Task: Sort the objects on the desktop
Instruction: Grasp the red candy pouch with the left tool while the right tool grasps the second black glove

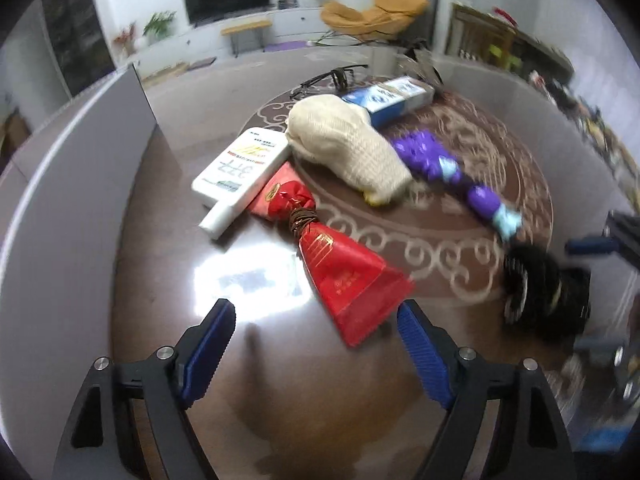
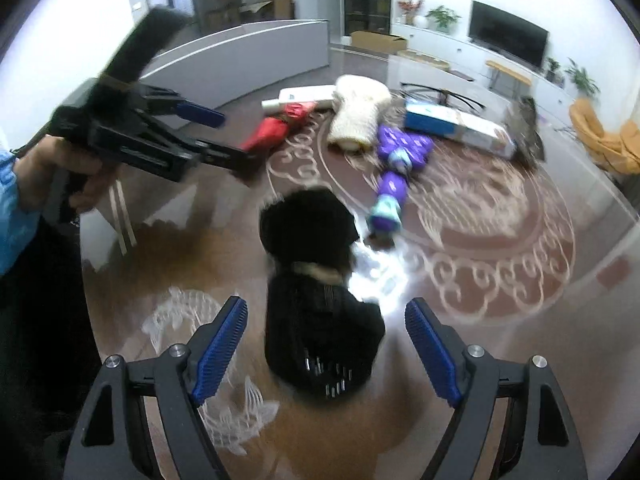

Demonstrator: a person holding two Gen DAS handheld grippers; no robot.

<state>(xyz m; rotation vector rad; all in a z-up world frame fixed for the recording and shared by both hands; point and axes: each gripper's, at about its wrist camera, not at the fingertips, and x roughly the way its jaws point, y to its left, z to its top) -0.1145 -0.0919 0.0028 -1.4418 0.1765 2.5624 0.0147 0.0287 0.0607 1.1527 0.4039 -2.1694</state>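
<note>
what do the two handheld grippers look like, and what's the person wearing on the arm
Both the left gripper and the right gripper have black angular plastic arms with silver round bolts, tipped by blue ribbed finger pads. Seen from the right wrist camera, the left gripper has a boxy black body. The hand holding it emerges from a light blue sleeve.

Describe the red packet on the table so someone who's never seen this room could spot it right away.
Start at the round brown table with the pale scroll pattern. At the pattern's edge beside the grey divider lies a white bottle, and the red packet touches it. It is the only red thing there, pinched at the middle by a dark tie, unlike the cream knit pouch behind it.
</note>
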